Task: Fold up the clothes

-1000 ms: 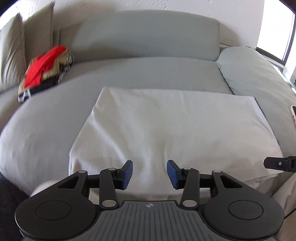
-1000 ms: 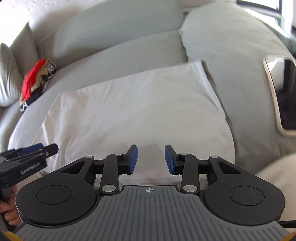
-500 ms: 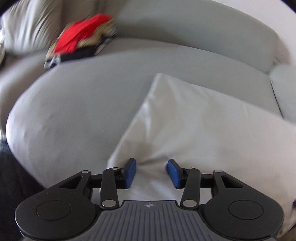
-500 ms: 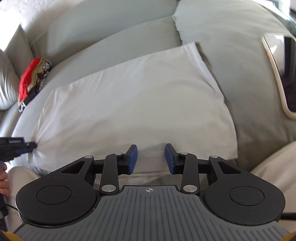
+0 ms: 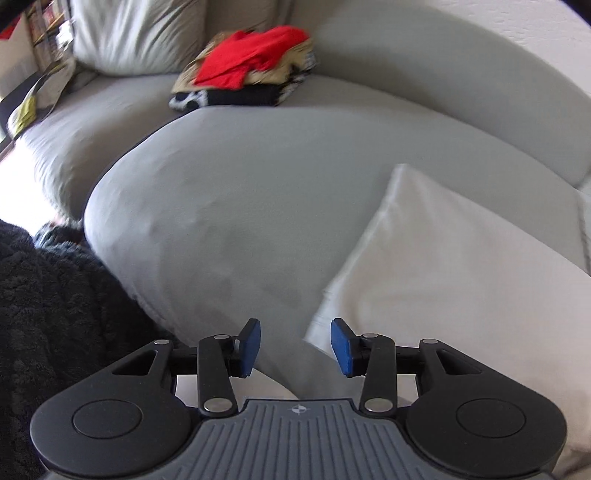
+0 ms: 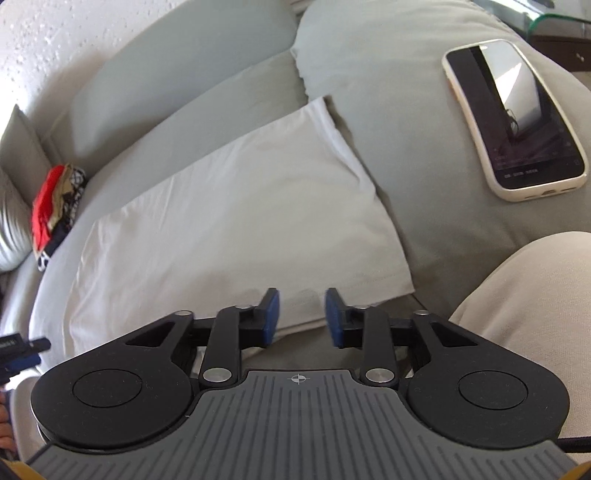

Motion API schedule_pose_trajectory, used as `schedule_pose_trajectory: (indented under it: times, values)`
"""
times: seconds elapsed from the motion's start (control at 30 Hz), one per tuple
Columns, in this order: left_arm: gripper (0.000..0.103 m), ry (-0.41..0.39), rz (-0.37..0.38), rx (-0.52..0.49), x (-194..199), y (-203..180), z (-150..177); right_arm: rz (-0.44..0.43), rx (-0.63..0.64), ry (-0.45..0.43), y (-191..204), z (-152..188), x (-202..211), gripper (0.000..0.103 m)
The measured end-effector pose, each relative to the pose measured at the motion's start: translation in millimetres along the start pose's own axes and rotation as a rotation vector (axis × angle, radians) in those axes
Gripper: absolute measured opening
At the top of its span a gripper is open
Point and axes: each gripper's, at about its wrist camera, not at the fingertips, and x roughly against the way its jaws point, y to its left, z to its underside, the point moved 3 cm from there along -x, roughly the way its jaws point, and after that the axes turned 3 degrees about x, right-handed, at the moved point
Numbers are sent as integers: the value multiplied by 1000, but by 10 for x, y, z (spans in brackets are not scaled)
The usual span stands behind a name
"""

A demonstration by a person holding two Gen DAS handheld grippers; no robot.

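Note:
A white folded garment lies flat on the grey sofa seat. In the left wrist view its near left corner sits just ahead of my left gripper, which is open with nothing between its blue pads. My right gripper is open too, hovering at the garment's near edge close to its right corner. The left gripper's tip shows at the lower left of the right wrist view.
A pile of clothes, red on top, rests at the back left of the sofa beside a cushion. A phone lies on the right armrest. A dark fuzzy fabric is at the left, a beige-clad leg at the right.
The left gripper has swung left, from the middle of the garment's near edge to its left corner. The right gripper has shifted slightly right and closer to the near edge. Both stayed open.

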Motion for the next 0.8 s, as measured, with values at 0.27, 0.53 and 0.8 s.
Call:
schedule_pose_trajectory:
  times: [0.27, 0.53, 0.8]
  values:
    - [48, -54, 109, -204, 344, -625, 312, 12, 118, -45, 259, -21, -15, 27]
    - [49, -116, 133, -388, 104, -1149, 476, 30, 235, -54, 606, -288, -256, 35]
    - [50, -66, 109, -402, -29, -1081, 679, 12, 242, -3, 529, -43, -269, 39]
